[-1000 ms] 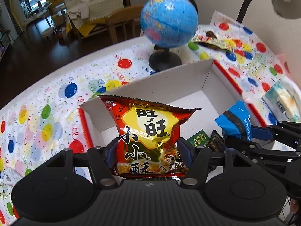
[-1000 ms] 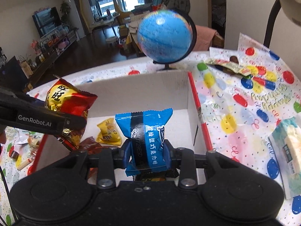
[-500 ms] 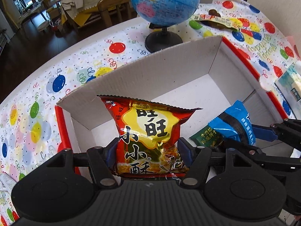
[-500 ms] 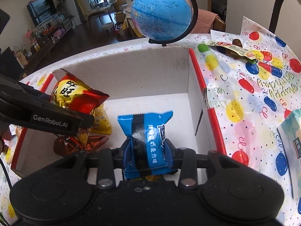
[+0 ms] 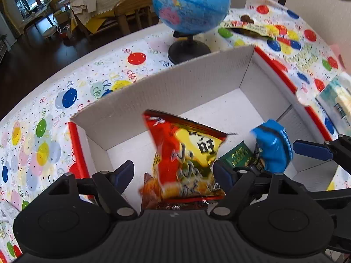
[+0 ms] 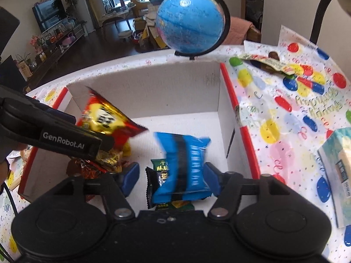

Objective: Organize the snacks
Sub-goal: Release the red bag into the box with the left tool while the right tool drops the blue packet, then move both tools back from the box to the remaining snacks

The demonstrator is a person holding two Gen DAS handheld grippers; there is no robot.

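A white cardboard box (image 5: 175, 92) with red edges lies open on the table. My left gripper (image 5: 173, 173) hangs over its left part with jaws opening. The red and yellow snack bag (image 5: 184, 160) between them is tilted and blurred, and the left pad stands clear of it. Over the box's right part, my right gripper (image 6: 171, 178) has its jaws opening too. The blue packet (image 6: 182, 166) between its pads is blurred and loose, above a dark green packet (image 6: 161, 171) on the box floor. Other wrapped snacks lie under the red bag (image 6: 105, 118).
A blue globe (image 5: 190, 4) on a black stand sits just behind the box. A flat snack wrapper (image 5: 248, 27) lies on the balloon-print tablecloth at the back right. A tissue pack (image 6: 337, 175) lies right of the box. A lamp pole rises at the far right.
Both pairs of jaws have spread apart. The red bag has tipped over to the right and slipped lower. The blue packet has come loose and tilted, and both views have closed in on the box.
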